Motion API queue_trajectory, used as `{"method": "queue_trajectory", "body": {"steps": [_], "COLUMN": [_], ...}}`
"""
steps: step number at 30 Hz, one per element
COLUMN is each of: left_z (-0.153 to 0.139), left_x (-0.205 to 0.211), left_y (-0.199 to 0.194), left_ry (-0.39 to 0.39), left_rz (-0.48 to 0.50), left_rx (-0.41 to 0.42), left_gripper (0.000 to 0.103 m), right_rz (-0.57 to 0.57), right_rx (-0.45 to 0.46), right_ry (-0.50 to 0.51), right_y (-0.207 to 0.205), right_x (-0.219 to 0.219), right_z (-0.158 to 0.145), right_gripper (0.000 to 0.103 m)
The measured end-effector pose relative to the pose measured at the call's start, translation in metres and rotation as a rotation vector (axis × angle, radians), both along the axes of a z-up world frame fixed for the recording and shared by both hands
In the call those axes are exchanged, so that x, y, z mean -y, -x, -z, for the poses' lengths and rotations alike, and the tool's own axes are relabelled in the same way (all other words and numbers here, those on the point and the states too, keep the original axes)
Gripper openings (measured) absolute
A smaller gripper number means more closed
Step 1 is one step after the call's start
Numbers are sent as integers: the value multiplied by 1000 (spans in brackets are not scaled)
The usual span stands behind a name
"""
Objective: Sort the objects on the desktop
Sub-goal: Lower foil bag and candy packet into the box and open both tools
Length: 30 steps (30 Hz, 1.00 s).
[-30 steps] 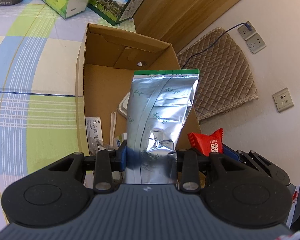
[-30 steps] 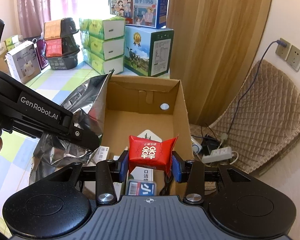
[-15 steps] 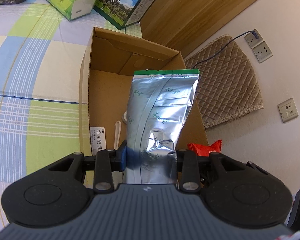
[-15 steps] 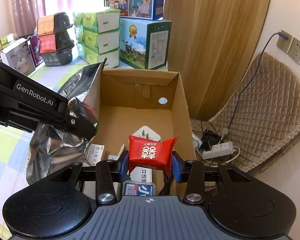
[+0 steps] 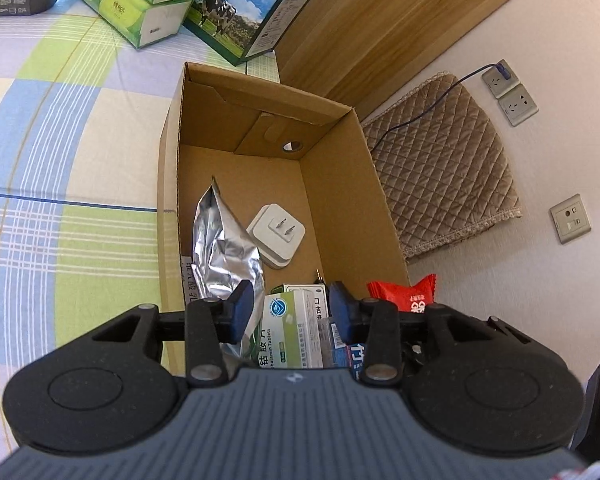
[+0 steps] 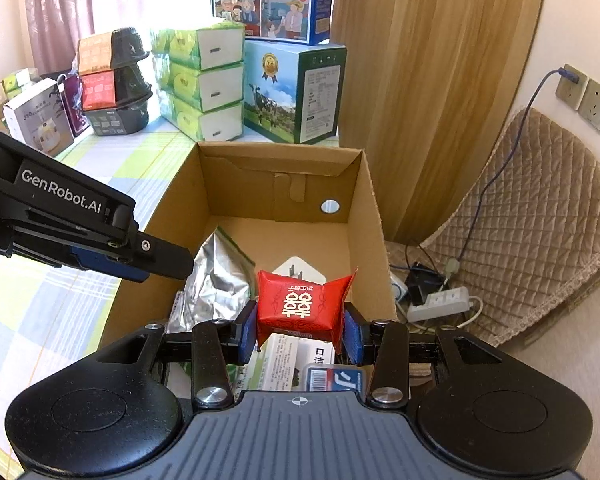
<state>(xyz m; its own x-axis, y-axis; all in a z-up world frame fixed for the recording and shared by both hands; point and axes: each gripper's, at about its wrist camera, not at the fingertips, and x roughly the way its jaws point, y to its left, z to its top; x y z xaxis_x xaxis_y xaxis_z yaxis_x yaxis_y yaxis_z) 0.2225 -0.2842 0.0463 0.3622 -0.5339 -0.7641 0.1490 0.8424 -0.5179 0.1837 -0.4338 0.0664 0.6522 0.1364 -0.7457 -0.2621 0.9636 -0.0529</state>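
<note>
Right wrist view: my right tongs (image 6: 300, 330) pinch a red candy packet (image 6: 303, 305) at centre frame above the cardboard box (image 6: 374, 240); left tongs (image 5: 291, 312) gape empty. Released here, it could bounce off the foil pouch (image 6: 216, 280) below.

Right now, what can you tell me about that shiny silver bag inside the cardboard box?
The crinkled silver foil bag looks like thin metallic film, wrinkled and dented, with a narrow green edge visible from the right wrist view. It stands tilted inside the open brown cardboard box, against the box's left wall, its pointed corner up. The white plug adapter lies just beside it. No gripper holds it: the left gripper hangs open right above its lower end.
</note>
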Motion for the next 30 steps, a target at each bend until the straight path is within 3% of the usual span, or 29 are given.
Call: {"method": "queue_trajectory", "body": {"steps": [14,15,17,25,30], "left_z": [-1,-2,-2,0,-1], "left_x": [-4,-6,-9,-23,-32], "left_y": [4,4,5,10,24], "left_ry": [-17,-19,-23,-40,-54], "left_rz": [9,7,1,-12,-19], "left_rx": [10,13,14,19,34], "left_gripper": [36,36,36,36,46], "right_rz": [3,6,16,53,97], "right_rx": [-3,1,12,10,-14], "right_ry": [-12,-22,-47,-78,-105], "right_y": [1,0,-1,8,28], "right_x": [0,0,2,10,21], "right_z": [-1,-2,-4,-6,-2], "right_gripper": [41,42,61,63,67]}}
